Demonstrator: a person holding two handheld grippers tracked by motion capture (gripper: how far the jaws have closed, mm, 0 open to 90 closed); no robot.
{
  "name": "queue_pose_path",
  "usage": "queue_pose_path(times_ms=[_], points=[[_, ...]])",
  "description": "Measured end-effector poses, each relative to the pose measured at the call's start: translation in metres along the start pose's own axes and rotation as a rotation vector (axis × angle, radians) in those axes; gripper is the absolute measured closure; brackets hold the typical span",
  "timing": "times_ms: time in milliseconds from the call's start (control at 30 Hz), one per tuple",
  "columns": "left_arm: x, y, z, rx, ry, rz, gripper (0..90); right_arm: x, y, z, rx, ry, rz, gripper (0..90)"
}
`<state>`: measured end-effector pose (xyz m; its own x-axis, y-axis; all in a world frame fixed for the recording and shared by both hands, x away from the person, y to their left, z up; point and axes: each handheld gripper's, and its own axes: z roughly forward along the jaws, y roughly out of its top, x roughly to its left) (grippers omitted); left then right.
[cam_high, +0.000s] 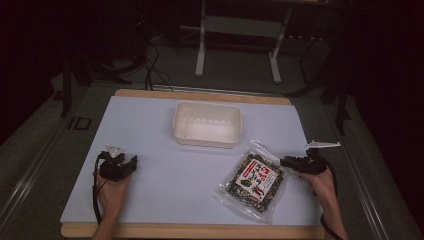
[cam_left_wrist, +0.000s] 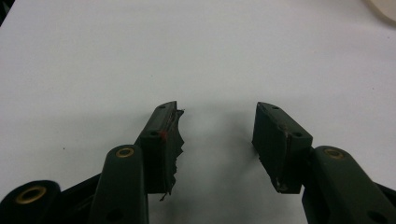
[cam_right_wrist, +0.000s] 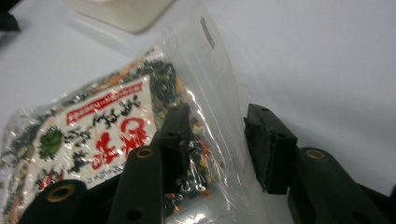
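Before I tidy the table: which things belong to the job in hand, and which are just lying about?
In the job:
- snack bag, its edge between the right tongs, not yet pinched
- tub, likely the target

Lying about:
- left tongs, open over bare table
- metal stand behind

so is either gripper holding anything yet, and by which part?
No. The right gripper straddles the snack bag's clear side edge, jaws not yet pressing. The left gripper is open over bare table.

— Where does the tub (cam_high: 207, 123) stand on the table (cam_high: 150, 190)?
— At the far middle. The food packet (cam_high: 253, 180) lies nearer, to its right.
— And the grippers?
— The left gripper (cam_high: 121, 162) is at the near left, well apart; the right gripper (cam_high: 290, 162) is at the packet's right edge.
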<state>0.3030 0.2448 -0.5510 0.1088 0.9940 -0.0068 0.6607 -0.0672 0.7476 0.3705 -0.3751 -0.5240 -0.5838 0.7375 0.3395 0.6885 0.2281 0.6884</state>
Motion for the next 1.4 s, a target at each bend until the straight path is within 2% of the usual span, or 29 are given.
queue_pose_path(times_ms=[33,67,200,300,400,500,567,600,633,700,933,1033,1233,1400], points=[[0.000,0.000,0.000,0.000,0.000,0.000,50.7,0.000,0.000,0.000,0.000,0.000,0.000,61.0],[-0.001,0.000,0.000,-0.001,0.001,-0.001,50.7,0.000,0.000,0.004,0.033,-0.019,-0.012,61.3],[-0.001,0.000,0.001,-0.002,0.004,0.004,50.7,0.000,0.002,0.010,0.096,-0.051,-0.025,56.6],[-0.002,0.000,0.001,-0.003,0.005,0.005,50.7,-0.001,0.003,0.013,0.120,-0.042,-0.016,56.7],[-0.002,0.000,0.001,0.000,0.006,0.008,50.5,0.003,0.003,0.010,0.103,-0.018,-0.040,64.0],[-0.002,0.000,0.001,0.002,0.011,0.014,50.5,0.005,0.001,0.012,0.121,-0.017,-0.058,65.5],[-0.003,0.000,0.001,0.003,0.012,0.018,50.5,0.004,0.001,0.012,0.119,-0.014,-0.051,66.0],[-0.003,0.000,0.001,0.004,0.012,0.018,50.4,0.004,0.001,0.012,0.121,-0.005,-0.044,74.9],[-0.003,0.000,0.001,0.004,0.012,0.018,50.4,0.004,0.001,0.012,0.121,-0.005,-0.044,74.9],[-0.003,0.000,0.001,0.004,0.012,0.018,50.4,0.006,0.001,0.010,0.122,-0.001,-0.040,81.4],[-0.003,0.000,0.001,0.006,0.012,0.019,50.5,0.016,0.005,0.010,0.146,-0.063,-0.084,87.7],[-0.003,0.000,0.001,0.006,0.012,0.020,50.5,0.018,0.006,0.009,0.154,-0.073,-0.102,89.1],[-0.003,0.000,0.001,0.003,0.013,0.018,50.5,0.024,0.006,0.006,0.153,-0.074,-0.136,89.2],[-0.003,0.000,0.001,0.002,0.013,0.019,50.5,0.030,0.012,-0.007,0.114,-0.061,-0.161,89.2]])
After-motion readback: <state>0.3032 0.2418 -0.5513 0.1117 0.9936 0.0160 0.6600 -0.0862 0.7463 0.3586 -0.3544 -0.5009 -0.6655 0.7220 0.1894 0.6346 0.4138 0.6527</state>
